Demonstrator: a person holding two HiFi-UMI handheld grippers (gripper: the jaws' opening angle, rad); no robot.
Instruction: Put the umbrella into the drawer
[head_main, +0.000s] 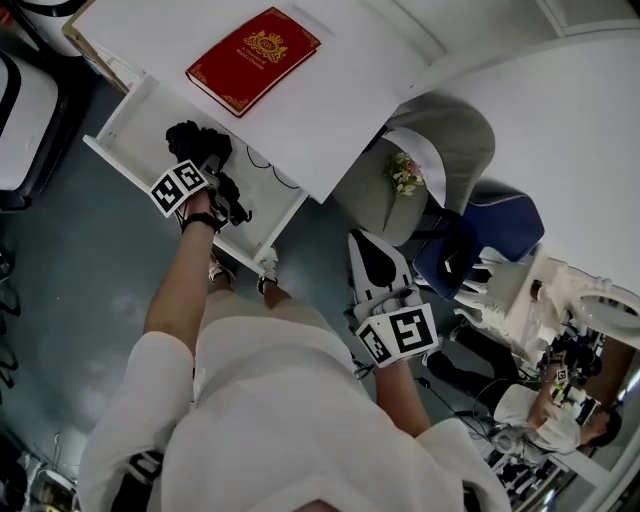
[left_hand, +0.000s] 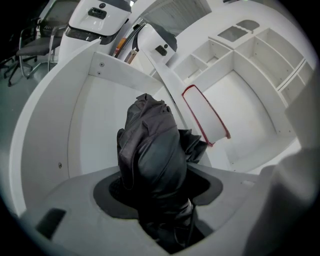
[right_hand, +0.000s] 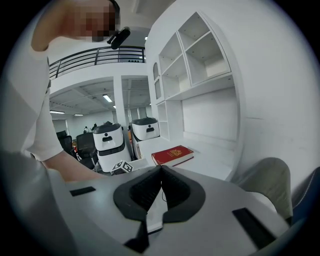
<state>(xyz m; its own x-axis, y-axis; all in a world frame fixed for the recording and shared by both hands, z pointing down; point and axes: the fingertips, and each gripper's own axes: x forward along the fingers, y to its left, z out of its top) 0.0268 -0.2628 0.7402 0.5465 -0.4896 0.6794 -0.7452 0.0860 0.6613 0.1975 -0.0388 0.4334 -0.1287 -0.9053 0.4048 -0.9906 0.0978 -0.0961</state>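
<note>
The left gripper (head_main: 200, 162) is pinching the black folded fabric umbrella (left_hand: 150, 150). In the left gripper view its jaws sit part-way apart with the bundled cloth filling the gap between them. The umbrella's long axis runs straight out along the line the gripper points, nose first and tilted downward. The free end stands over the inside of the open white drawer (head_main: 140, 112).

In that view the drawer's bare floor (left_hand: 100, 125) and its left side wall lie directly beyond and below the umbrella's tip. The front rim is nearest the gripper. The head view shows the umbrella (head_main: 188, 138) inside the drawer's outline, toward its left end. The pulled-out box extends further to the right under the front edge of the white surface (head_main: 330, 110). I cannot tell whether the tip already touches the floor.

Judging from this, the move ahead is mostly a matter of going down. The umbrella needs to tip flatter so that its length lies along the drawer's long side instead of poking at the back wall.

The right gripper (right_hand: 161, 172) has its jaws pressed together on nothing. It hangs well to the right of the drawer (head_main: 368, 250), so the left one is far nearer. A red hardcover book (head_main: 252, 58) lies on the surface behind the drawer.
</note>
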